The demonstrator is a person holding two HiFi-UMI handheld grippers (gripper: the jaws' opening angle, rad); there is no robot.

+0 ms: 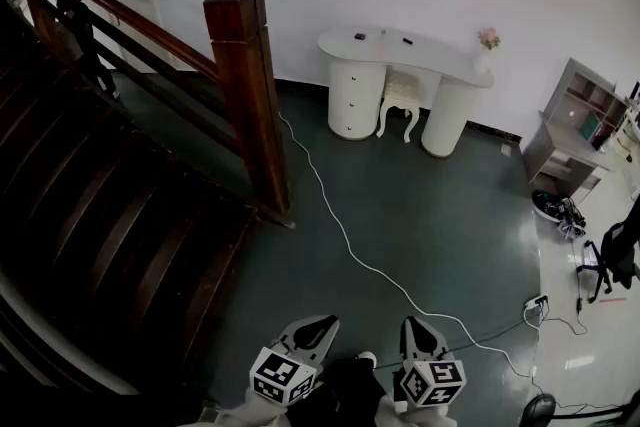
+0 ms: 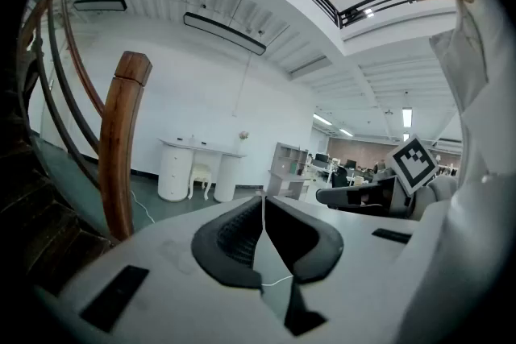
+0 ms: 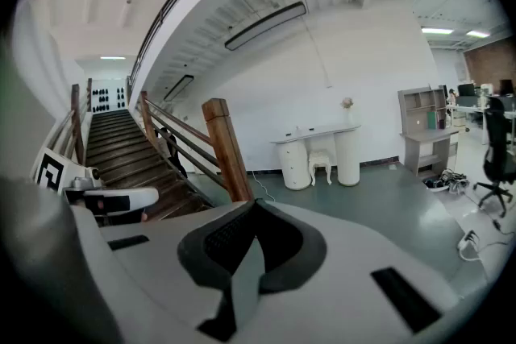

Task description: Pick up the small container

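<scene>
left gripper (image 2: 263, 209) and right gripper (image 3: 251, 213) hung low by the stairs (image 1: 110, 215), both with jaws pressed together on nothing. the search was the step in hand: no small container could be made out, though it was perhaps among the dark specks (image 1: 360, 36) on the far white desk (image 1: 440, 55). its heading and long axis could not be judged. the next move called for walking closer.

Open floor (image 1: 430, 215) lies ahead; a cable (image 1: 356, 260) crosses it; post (image 1: 250, 95) and stairs (image 1: 100, 215) block the left; a table (image 1: 410, 50) stands against the far wall.
</scene>
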